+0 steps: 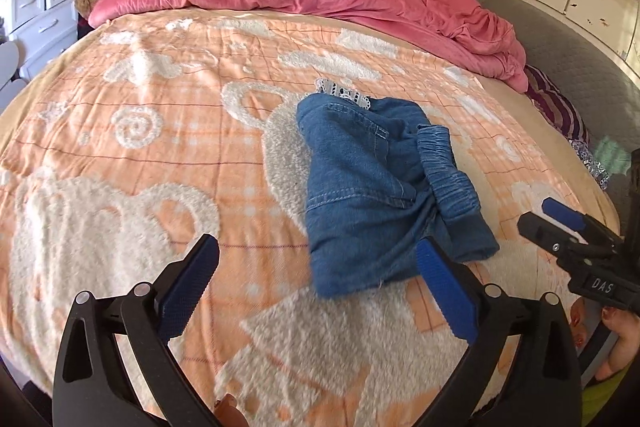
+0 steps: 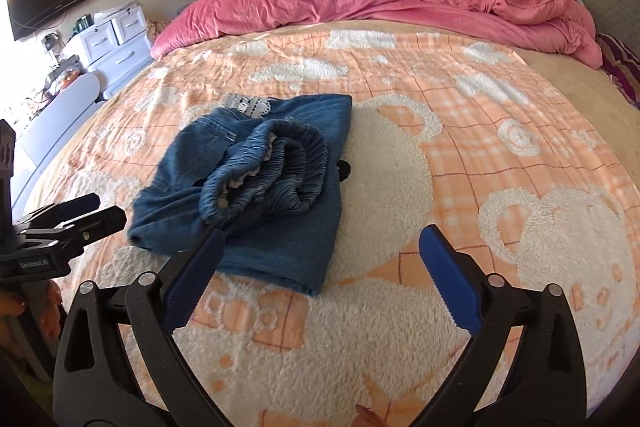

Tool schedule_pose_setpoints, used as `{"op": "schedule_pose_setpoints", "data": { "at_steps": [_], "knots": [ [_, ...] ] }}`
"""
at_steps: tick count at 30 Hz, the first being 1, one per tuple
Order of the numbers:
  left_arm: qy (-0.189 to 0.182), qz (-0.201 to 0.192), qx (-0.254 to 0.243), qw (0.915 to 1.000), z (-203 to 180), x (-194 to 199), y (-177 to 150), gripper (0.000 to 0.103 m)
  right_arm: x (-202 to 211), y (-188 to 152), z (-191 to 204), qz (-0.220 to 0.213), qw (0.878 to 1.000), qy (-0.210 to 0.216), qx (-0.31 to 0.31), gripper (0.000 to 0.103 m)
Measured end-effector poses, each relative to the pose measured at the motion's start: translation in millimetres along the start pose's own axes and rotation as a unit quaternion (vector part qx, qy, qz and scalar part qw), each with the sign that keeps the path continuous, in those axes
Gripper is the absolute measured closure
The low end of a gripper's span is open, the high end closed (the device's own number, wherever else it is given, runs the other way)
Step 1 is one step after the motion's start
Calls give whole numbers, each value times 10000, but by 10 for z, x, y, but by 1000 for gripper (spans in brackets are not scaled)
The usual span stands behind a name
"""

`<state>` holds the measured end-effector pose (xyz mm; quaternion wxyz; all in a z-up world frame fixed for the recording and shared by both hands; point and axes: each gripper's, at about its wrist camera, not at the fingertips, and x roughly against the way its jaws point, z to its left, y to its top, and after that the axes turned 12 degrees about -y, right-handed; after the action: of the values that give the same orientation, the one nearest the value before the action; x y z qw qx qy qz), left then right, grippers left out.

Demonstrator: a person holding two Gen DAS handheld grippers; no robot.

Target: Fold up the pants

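Pants (image 1: 372,187) of blue denim lie in a compact bundle near the middle of the bed (image 1: 120,147), on an orange-and-cream blanket patterned with fluffy bears; the gathered elastic waistband (image 2: 264,163) sits bunched on top and gapes open, a strip of white lace trim (image 1: 344,93) pokes out at the far edge, and the near hem lies flat on the blanket; the fold looks mostly made, though untidy at the waist. Left tool (image 1: 318,291) hovers above the near edge of the denim with its blue pads spread wide and nothing between them; right tool (image 2: 320,277) is likewise spread and empty, its left pad over the near corner of the bundle; each tool shows at the edge of the other's view. Chief risk, as I judge it: a pinch on the loose waistband alone would lift only the top layer and pull the stack apart; the plush blanket could also be caught with the denim if a pad goes in too deep, dragging everything askew; springy elastic may pop the bundle open once let go. Readable writing is scant: "DAS" on a small plate on the right tool's body in the left view; a pale label on the left tool's body in the right view is too blurred to read.
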<state>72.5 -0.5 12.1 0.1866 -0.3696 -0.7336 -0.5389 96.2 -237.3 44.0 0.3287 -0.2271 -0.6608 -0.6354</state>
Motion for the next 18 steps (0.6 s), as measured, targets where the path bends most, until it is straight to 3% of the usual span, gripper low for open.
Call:
{"op": "schedule_pose_setpoints", "data": {
  "at_steps": [18],
  "knots": [
    [177, -77, -233, 9995, -130, 381, -373, 4, 565, -285, 66, -289, 9995, -81, 60, 9]
  ]
}}
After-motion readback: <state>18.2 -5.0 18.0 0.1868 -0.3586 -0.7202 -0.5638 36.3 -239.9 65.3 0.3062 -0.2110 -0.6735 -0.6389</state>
